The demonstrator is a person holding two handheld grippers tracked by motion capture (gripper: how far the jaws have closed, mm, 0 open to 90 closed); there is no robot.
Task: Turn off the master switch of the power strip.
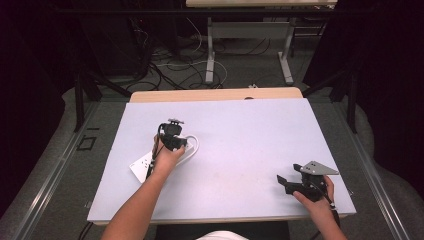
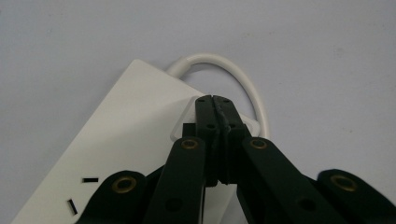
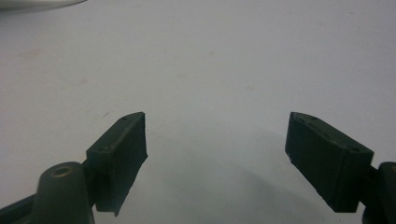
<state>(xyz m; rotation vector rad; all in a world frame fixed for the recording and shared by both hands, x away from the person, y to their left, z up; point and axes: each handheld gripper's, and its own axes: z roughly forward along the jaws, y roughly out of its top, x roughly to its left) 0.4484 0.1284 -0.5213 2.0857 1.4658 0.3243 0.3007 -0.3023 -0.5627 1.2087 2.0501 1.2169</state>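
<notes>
Pressing down at the far end of the power strip (image 2: pixel 116 140), the left tool (image 2: pixel 215 100) has its jaws brought fully together, tips resting on or just above the strip's top face near the white block (image 2: pixel 184 119) where the cord leaves. Whether anything thin is pinched between the jaws cannot be told; no gap shows. The white cord (image 2: pixel 243 81) loops out just beyond the tips and curves back round to their right side. Two socket slots (image 2: pixel 81 191) show on the strip's face, below and to the left of the jaws.

On the high view the strip (image 1: pixel 142 162) lies at an angle on the tabletop (image 1: pixel 240 130), under the left hand (image 1: pixel 167 157), with the cord loop (image 1: pixel 194 145) beside the left tool (image 1: pixel 172 136).

The right tool (image 3: pixel 215 154) is idle: jaws wide apart, nothing between them, bare tabletop ahead. On the high view it (image 1: pixel 285 182) sits well apart from the strip, at the near right.

Judgement: work on the strip's cord end is under way, probably a press or a grip at the cord. No plug is seen inserted, so the outcome remains unconfirmed.
</notes>
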